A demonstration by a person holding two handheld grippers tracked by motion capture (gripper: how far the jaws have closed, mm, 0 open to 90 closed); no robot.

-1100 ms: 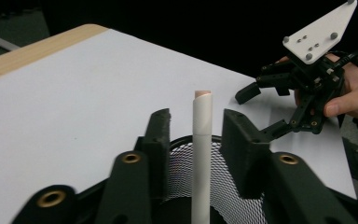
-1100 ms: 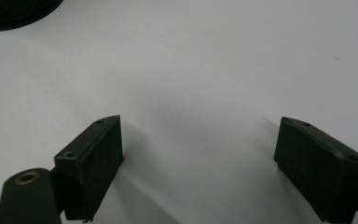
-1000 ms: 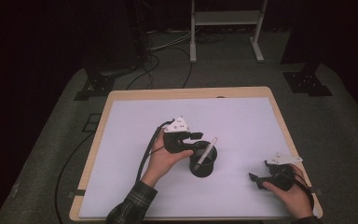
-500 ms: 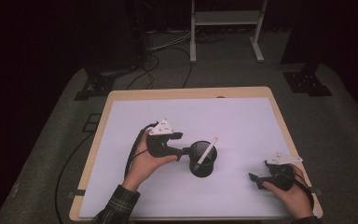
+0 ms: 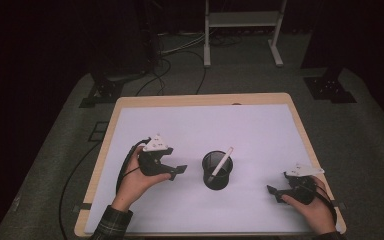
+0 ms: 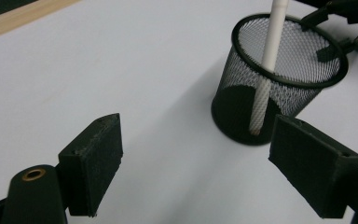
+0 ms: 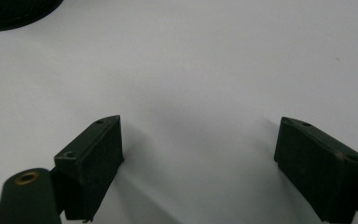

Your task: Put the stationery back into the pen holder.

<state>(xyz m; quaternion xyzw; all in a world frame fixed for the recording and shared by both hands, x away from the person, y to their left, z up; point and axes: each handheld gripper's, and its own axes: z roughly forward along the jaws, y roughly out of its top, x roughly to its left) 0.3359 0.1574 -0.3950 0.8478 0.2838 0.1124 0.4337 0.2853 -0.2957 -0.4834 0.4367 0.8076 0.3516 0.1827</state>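
Left gripper (image 5: 180, 171), jaws just opened and empty, sits left of the mesh cup (image 5: 217, 170) where 1 white pen (image 5: 220, 163) leans, released; right gripper (image 5: 274, 191) rests open, far right

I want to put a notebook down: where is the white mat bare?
The far half of the white mat beyond the mesh cup is bare. Crowded: the near strip, with the left gripper, the cup holding a pen, and the right gripper.

— Seen along the right gripper (image 7: 200, 154): two black jaws standing wide apart, nothing between, low over a white tabletop (image 7: 205, 60).
— Top left corner?
— Dark edge of a mesh cup (image 7: 14, 11).
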